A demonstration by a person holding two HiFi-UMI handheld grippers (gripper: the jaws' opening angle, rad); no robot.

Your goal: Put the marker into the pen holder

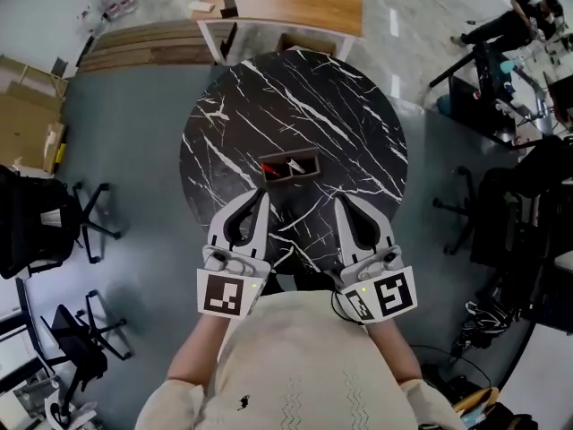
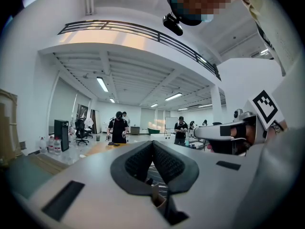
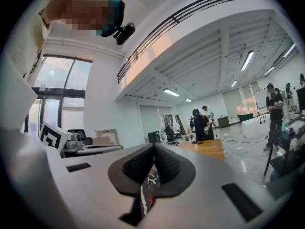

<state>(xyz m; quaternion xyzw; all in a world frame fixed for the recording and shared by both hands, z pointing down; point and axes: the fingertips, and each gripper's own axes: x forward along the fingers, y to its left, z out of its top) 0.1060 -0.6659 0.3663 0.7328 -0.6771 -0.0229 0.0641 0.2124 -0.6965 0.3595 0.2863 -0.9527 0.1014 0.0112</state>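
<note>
A brown pen holder point(image 1: 291, 167) lies at the middle of the round black marble table point(image 1: 295, 97). A red marker point(image 1: 269, 166) rests at its left end, and a pale object shows inside it. My left gripper point(image 1: 261, 195) hovers near the holder's front left, jaws shut with nothing between them. My right gripper point(image 1: 341, 201) is at the front right, also shut and holding nothing. In the left gripper view the left gripper point(image 2: 152, 142) points up and a brown bit of the holder point(image 2: 159, 202) peeks below the pads. The right gripper point(image 3: 153, 146) shows marble and a red speck underneath.
Black office chairs point(image 1: 63, 218) stand left of the table and more dark chairs and cables point(image 1: 510, 213) to the right. A wooden desk point(image 1: 286, 3) is behind the table. People stand far off in the hall point(image 2: 118, 125).
</note>
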